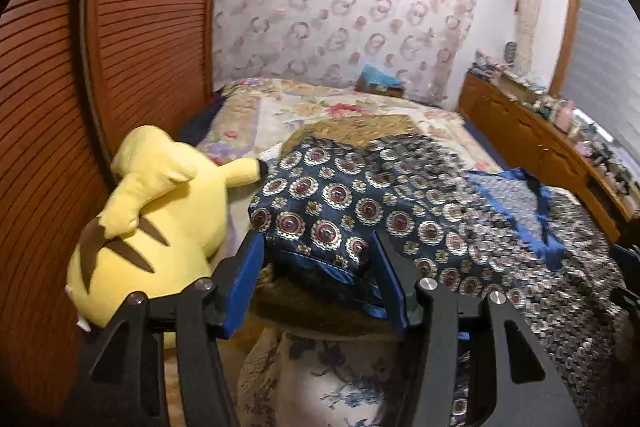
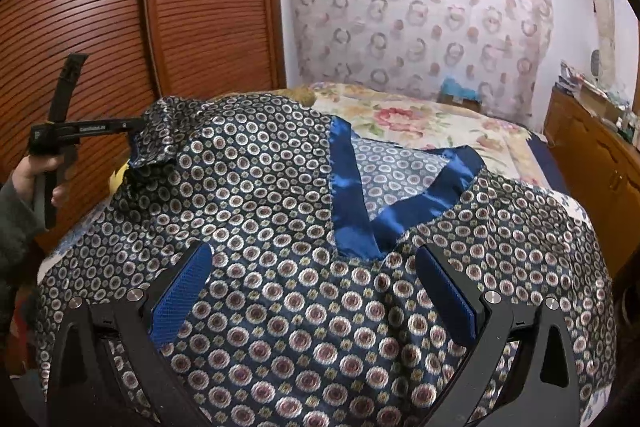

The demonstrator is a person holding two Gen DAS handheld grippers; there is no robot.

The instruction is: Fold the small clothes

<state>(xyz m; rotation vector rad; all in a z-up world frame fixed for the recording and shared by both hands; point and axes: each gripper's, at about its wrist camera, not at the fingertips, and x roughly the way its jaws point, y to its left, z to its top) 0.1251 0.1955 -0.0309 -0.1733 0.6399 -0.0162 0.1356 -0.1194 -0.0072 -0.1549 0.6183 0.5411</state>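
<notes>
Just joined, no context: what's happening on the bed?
A person is folding a patterned navy garment with blue satin trim, spread on the bed, with a gripper in each hand. The left gripper grips a bunched corner of it, lifted towards the middle. The right gripper hovers open above the cloth near the neckline. A yellow plush toy lies beside it.

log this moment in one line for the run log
left gripper: shut on raised side of navy medallion-print satin garment | right gripper: open, over garment front | fold: not finished
</notes>
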